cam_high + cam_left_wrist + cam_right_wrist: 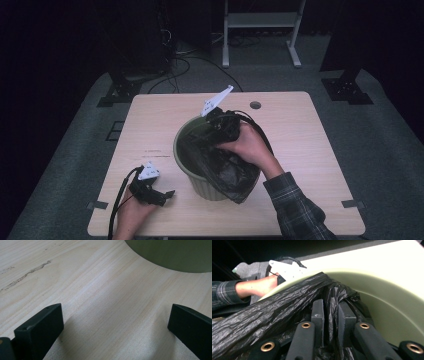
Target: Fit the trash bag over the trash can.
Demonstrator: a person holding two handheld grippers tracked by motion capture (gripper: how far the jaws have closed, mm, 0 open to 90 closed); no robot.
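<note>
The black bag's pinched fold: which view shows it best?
The right gripper view: the right gripper clamps a fold of the black bag between its jaws. The high view shows the black bag draped over the bin; the left gripper view shows bin wall and table.

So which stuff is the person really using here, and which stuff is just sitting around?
Being used:
- black bin bag, pinched between the right gripper jaws
- green bin, with the bag going into it and draping over its rim

Just sitting around:
- left gripper, open and resting on the table, holding nothing
- white stand on the floor behind the table
- cables on the floor
</note>
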